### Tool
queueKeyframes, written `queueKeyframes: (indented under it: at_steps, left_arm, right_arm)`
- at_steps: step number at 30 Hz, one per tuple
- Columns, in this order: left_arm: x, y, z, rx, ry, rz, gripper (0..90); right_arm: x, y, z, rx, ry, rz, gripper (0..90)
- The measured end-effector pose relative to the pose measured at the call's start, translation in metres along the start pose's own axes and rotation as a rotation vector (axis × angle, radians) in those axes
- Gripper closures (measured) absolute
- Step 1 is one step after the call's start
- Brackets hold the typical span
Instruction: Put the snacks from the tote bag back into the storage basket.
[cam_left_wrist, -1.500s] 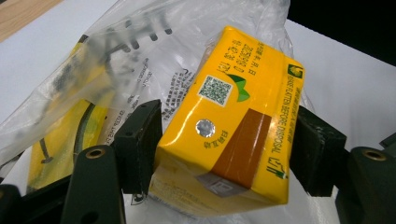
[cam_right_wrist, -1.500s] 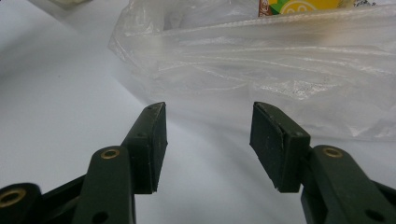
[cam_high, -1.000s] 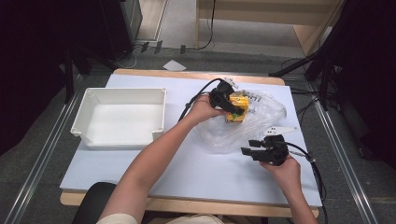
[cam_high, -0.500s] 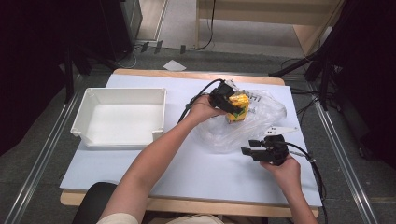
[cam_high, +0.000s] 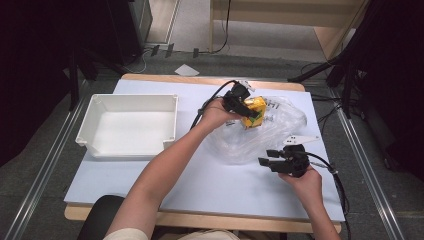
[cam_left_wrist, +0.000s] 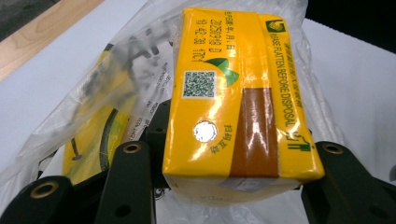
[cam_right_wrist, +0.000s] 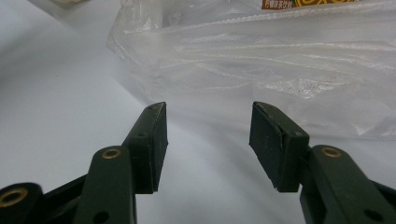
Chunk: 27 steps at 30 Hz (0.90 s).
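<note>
Your yellow drink carton (cam_left_wrist: 233, 93), glossy, brown-banded, foil straw hole up, lies lengthwise atop the crumpled clear plastic bag (cam_high: 272, 132) mid-table.

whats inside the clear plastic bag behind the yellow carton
Through the clear plastic bag behind the yellow carton held by the left tool, a yellow pack shows. The crumpled film and the carton cover the rest of its contents.

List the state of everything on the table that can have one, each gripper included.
Yellow carton: sealed, clamped in the left gripper.
Left gripper: jaws just closed on the carton.
Right gripper: open, nothing between its jaws.
Clear plastic bag: crumpled, lying on the table.
White bin: upright, empty.
</note>
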<state>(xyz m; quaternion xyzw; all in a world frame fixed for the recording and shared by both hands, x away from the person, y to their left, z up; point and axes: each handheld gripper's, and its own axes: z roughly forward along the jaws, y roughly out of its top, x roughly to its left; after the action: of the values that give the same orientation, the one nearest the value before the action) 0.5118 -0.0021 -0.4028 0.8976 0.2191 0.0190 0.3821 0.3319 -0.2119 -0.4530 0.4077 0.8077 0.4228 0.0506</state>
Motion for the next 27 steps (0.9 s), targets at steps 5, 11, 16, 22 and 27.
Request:
queueKeyframes:
  at_steps: [5, 11, 16, 22, 27]
  left_arm:
    - [-0.002, 0.004, -0.011, 0.001, -0.003, -0.003, 52.9]
    - [-0.006, 0.008, -0.025, -0.001, -0.014, -0.010, 52.9]
    - [-0.010, 0.010, -0.033, 0.017, -0.022, -0.001, 52.9]
    - [-0.014, 0.011, -0.041, 0.023, -0.042, 0.003, 52.9]
    - [-0.017, 0.011, -0.047, 0.024, -0.058, -0.001, 52.9]
  right_arm:
    - [0.000, 0.000, 0.000, -0.002, 0.003, 0.001, 47.5]
    - [0.000, 0.000, 0.001, 0.000, 0.004, -0.002, 47.5]
    - [0.000, 0.000, 0.001, 0.000, 0.003, -0.003, 47.5]
    - [0.001, 0.000, -0.001, -0.008, 0.008, -0.003, 47.4]
    - [0.002, 0.000, -0.001, -0.010, 0.014, -0.003, 47.4]
